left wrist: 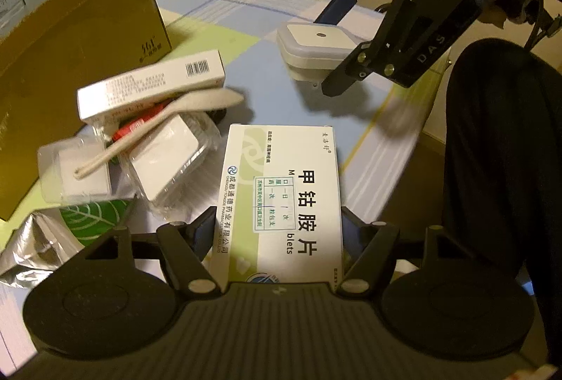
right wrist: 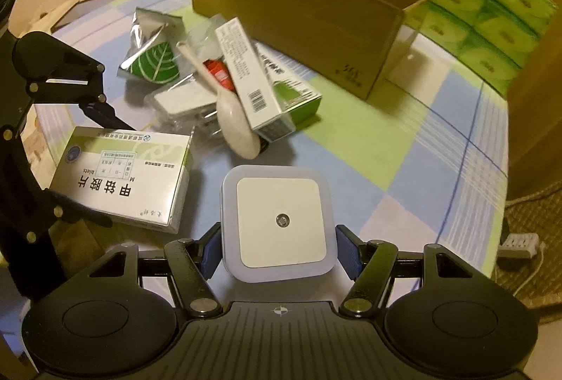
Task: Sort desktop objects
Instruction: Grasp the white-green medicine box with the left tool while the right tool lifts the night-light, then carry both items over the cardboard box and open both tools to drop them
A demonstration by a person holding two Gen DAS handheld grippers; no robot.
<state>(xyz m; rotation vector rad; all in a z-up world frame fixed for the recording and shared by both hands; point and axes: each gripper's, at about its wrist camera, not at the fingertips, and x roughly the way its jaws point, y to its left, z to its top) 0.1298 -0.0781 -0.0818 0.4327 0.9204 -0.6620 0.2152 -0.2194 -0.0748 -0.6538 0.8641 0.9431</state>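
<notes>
Nearest the left wrist camera, the left gripper (left wrist: 277, 232) has its two blue-padded jaws clamped on the long sides of a white-and-green cardboard medicine box (left wrist: 281, 201), which juts forward over the table.

In the right wrist view, the right gripper (right wrist: 279, 250) has its jaws pressed against both sides of a square white plastic night light with a small round sensor in its middle (right wrist: 281, 218). Whether the light rests on the table or is lifted cannot be told.

Both sit over a checked tablecloth in pale blue, green and white (right wrist: 404, 148).

Farther on lies a heap of loose things. It holds one cream plastic spoon (right wrist: 232, 120), one long white carton with a barcode (right wrist: 251, 78) leaning on one green-and-white carton (right wrist: 298, 95), two clear plastic blister packs with white inserts (left wrist: 168, 162), one small red item (right wrist: 219, 72) and one silver foil pouch with a green leaf print (right wrist: 154, 60).

Behind the heap stands one open brown cardboard box (right wrist: 298, 11). Beyond it is a stack of green tissue packs (right wrist: 491, 14).
</notes>
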